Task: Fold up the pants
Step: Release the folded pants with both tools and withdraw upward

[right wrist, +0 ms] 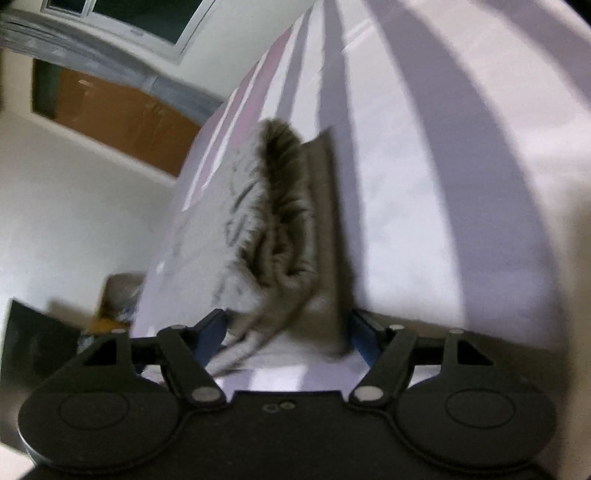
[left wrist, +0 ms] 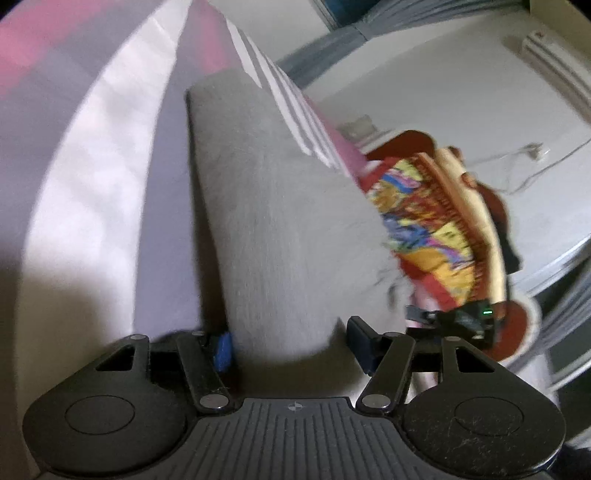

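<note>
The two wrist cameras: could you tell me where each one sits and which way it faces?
Left wrist: sits on the left gripper, looking along its open fingers at the folded grey pants on the striped bed sheet; beyond, a person's colourful sleeve and the right gripper.
Right wrist: sits on the right gripper, looking along its open fingers at the pants' gathered waistband end, a window behind.
Shared: the same pants and sheet, seen from different sides.
</note>
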